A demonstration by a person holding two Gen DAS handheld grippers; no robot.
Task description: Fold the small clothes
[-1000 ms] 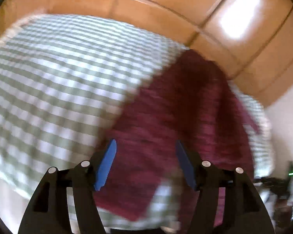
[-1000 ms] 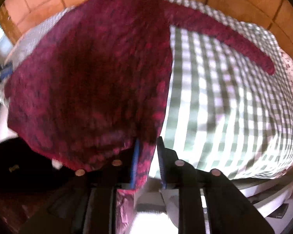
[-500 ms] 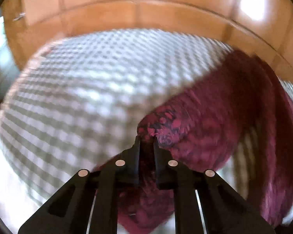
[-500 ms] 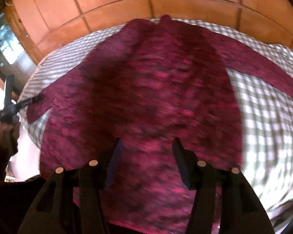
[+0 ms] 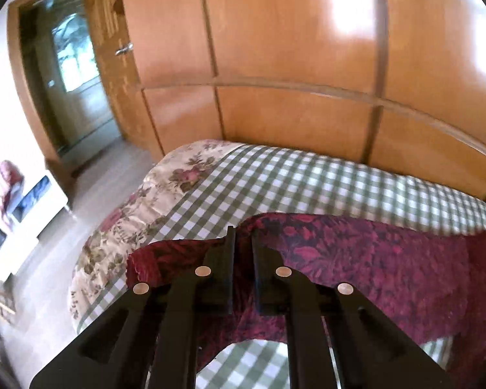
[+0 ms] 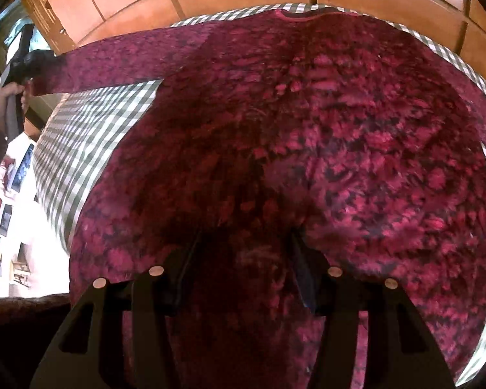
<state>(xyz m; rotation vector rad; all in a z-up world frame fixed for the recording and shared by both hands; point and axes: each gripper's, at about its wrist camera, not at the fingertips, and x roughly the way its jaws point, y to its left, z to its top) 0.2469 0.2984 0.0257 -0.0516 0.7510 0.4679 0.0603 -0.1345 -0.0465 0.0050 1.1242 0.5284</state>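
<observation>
A dark red patterned sweater (image 6: 307, 123) is spread flat on a bed covered with a green-and-white checked sheet (image 5: 275, 181), in front of a wooden wardrobe (image 5: 291, 48). The garment's long axis runs from the hem, nearest the right-hand camera, to the neckline (image 6: 303, 16) at the far side by the wardrobe; one sleeve (image 6: 113, 55) is stretched out sideways toward the left edge of the bed, roughly square to the body. The left tool (image 5: 243, 236) is seen closed down to a narrow slit on the end of that sleeve, the cuff (image 5: 142, 265) hanging beside its fingers, with a floral quilt (image 5: 129, 214) visible beyond. The right tool (image 6: 243, 249) is held wide apart and gripping nothing, low over the hem area of the body; whether it touches the cloth cannot be told. The step in hand is judged to be the folding of the sleeve across the body. It would be done well if the cuff were lifted only slightly, kept taut and carried straight across toward the far shoulder, so that the crease falls at the shoulder seam, while the body is pinned by the right tool against dragging; the knit looks soft and likely to bunch if pulled quickly
</observation>
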